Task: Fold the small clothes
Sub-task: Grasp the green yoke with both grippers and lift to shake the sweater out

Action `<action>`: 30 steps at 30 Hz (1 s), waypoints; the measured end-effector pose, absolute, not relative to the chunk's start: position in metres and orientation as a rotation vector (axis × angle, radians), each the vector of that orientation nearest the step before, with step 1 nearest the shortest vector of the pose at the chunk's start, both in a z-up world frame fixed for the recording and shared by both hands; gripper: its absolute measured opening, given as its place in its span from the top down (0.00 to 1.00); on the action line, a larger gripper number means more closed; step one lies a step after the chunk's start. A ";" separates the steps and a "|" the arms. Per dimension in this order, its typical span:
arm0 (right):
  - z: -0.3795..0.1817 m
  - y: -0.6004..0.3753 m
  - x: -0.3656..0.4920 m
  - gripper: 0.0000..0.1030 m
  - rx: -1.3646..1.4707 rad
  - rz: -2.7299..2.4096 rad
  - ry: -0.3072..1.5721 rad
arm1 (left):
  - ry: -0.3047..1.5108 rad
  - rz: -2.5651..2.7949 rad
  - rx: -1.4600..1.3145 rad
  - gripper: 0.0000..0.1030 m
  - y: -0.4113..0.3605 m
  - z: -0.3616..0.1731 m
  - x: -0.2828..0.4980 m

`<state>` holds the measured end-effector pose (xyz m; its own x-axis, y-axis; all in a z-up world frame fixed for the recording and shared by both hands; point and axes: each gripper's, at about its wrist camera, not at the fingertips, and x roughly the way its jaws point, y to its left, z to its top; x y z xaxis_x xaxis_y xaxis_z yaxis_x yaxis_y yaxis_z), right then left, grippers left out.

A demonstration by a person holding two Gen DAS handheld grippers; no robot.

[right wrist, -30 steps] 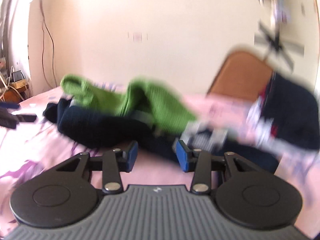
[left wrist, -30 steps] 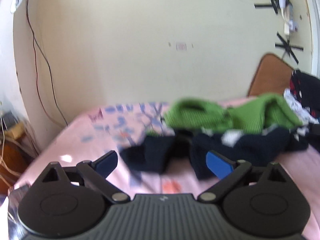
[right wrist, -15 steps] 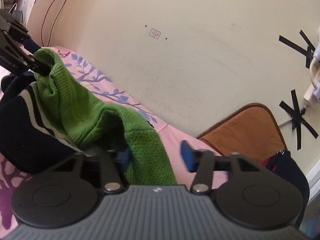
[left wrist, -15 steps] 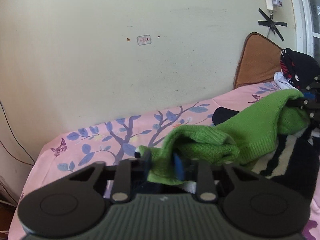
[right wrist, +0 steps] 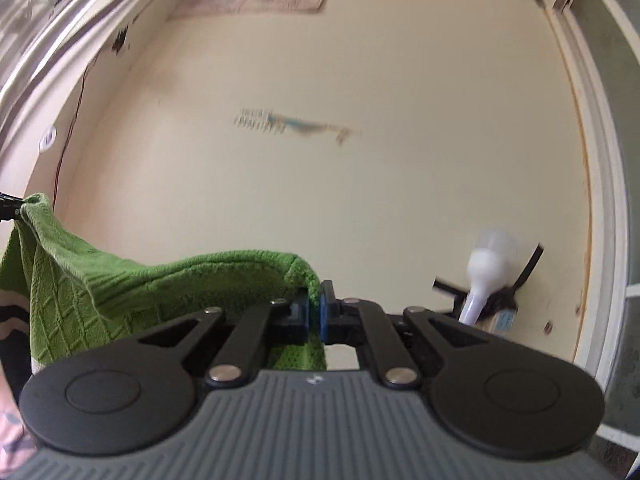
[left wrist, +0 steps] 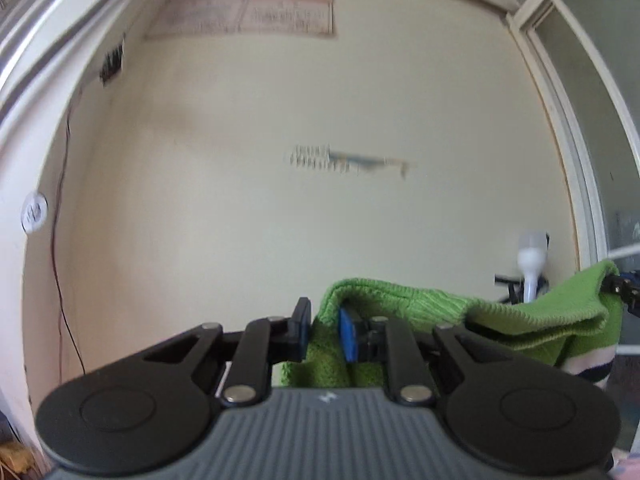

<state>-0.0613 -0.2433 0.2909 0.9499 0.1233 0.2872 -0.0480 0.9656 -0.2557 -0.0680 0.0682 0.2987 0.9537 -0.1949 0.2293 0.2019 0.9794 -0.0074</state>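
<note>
A green knitted sweater (left wrist: 532, 320) with white and dark stripes lower down hangs in the air between my two grippers. My left gripper (left wrist: 325, 330) is shut on one top corner of it, the knit bunched between the blue pads. My right gripper (right wrist: 315, 314) is shut on the other top corner of the sweater (right wrist: 160, 284). The sweater's top edge sags between the two holds. Each view shows the other gripper's tip at the far corner. Both grippers point slightly upward at the wall, and the bed is out of view.
A cream wall (left wrist: 320, 220) fills both views, with a poster (left wrist: 256, 4) high up and a thin cable (left wrist: 60, 240) down the left. A white bulb (right wrist: 486, 276) taped to the wall sits at the right beside a window frame (right wrist: 600, 200).
Both grippers shut on the green sweater's corners and rose, lifting it off the pink bedsheet. The views tilted up from the bed to the wall.
</note>
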 end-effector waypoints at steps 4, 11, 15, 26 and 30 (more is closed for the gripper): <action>0.329 -0.242 -0.095 0.93 -0.268 0.094 -0.457 | -0.407 -0.120 -0.031 0.85 0.066 0.340 -0.116; 0.373 -0.257 -0.105 0.93 -0.213 0.132 -0.453 | -0.515 -0.068 0.028 0.85 0.046 0.382 -0.140; 0.357 -0.265 -0.078 0.93 -0.162 0.157 -0.328 | -0.413 -0.053 0.095 0.84 0.034 0.368 -0.100; 0.147 -0.265 0.157 0.61 -0.140 -0.037 0.366 | 0.382 -0.027 0.308 0.61 -0.034 0.150 0.186; 0.082 -0.302 0.143 0.60 0.034 0.049 0.526 | 0.585 -0.145 0.201 0.72 -0.005 0.081 0.174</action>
<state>0.1429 -0.3022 0.0816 0.8639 0.0558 -0.5006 -0.0382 0.9982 0.0453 0.1740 -0.0049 0.0807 0.8245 -0.0788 -0.5603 0.1924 0.9703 0.1468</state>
